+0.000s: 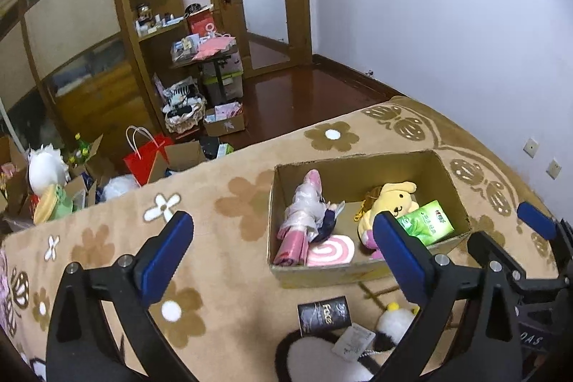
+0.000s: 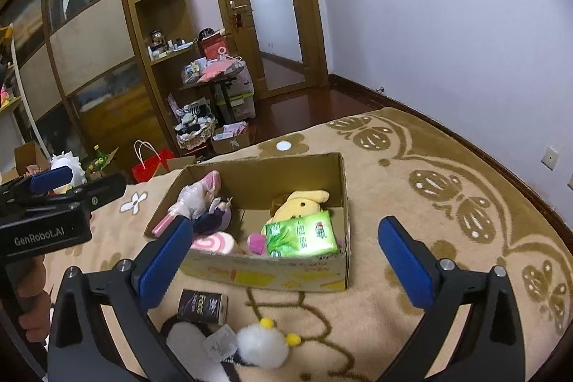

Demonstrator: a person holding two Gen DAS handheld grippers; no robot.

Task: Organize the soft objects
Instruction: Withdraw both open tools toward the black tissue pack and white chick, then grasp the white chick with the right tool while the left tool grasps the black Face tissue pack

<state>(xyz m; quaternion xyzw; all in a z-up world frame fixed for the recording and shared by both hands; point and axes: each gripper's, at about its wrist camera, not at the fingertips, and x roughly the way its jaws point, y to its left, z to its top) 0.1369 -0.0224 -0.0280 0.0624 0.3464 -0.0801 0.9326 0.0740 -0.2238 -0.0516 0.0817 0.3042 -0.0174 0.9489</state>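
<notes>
- Nearest my lenses is a black-and-white plush [image 2: 193,342] with a paper tag [image 2: 219,342], lying on the blanket [image 2: 412,292] at the bottom edge of both views.
- Touching it on the right sits a small white plush [image 2: 263,344] with yellow tips.
- Just beyond them a black pack [image 2: 203,306] marked "Face" lies flat, near the front wall of the box [image 2: 286,274].
- My left gripper [image 1: 283,256] has its jaws spread wide and empty, hovering over the blanket in front of the box.
- My right gripper [image 2: 284,260] is likewise wide apart, holding nothing, with the box seen between its fingers.
- From the right wrist view, the left gripper's body shows at the far left, marked "GenRobot.AI".
- The box stands open on the blanket, holding soft things: a yellow dog plush [image 1: 388,203] at the right, a green tissue pack [image 2: 301,233] leaning against it, a pink swirl roll [image 1: 331,251] at the front, and a doll [image 1: 308,206] wrapped in clear plastic at the left.
- Beyond the bed edge I see a red bag [image 1: 145,160] on the floor.
</notes>
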